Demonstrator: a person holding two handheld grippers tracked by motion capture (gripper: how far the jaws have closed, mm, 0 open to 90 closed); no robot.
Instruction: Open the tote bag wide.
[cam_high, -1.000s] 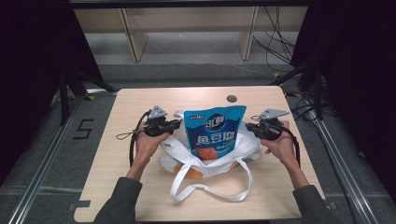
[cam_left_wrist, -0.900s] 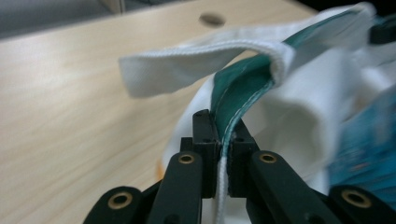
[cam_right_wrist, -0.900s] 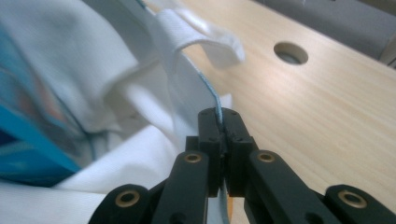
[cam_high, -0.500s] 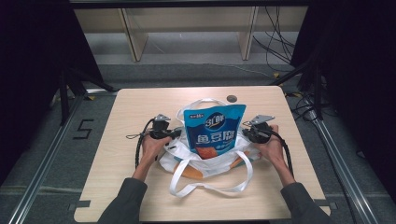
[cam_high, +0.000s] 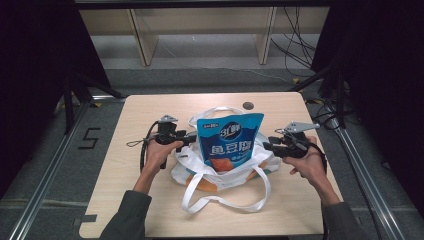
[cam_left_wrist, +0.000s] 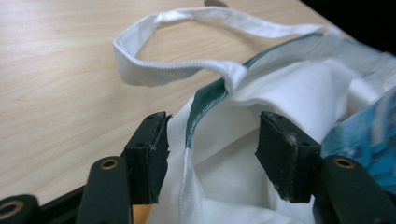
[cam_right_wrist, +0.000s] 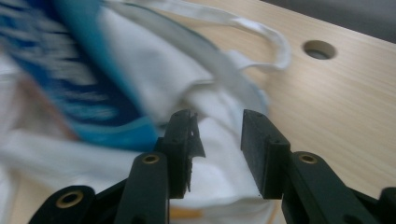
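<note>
White cloth bag (cam_high: 227, 172); glossy blue plastic pouch (cam_high: 229, 142); matt wood-grain table (cam_high: 150, 115).

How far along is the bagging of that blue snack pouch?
Done: the blue snack pouch stands inside the white tote bag. In hand: the left gripper and right gripper have just been opening, letting go of the rim. Left: withdrawing; handles lie loose.

A light wooden table (cam_high: 150, 200) bears a white tote bag (cam_high: 225, 175).

A white tote bag (cam_high: 227, 172) with teal trim holds a blue snack pouch (cam_high: 229, 141) on the pale wooden table (cam_high: 140, 115).
</note>
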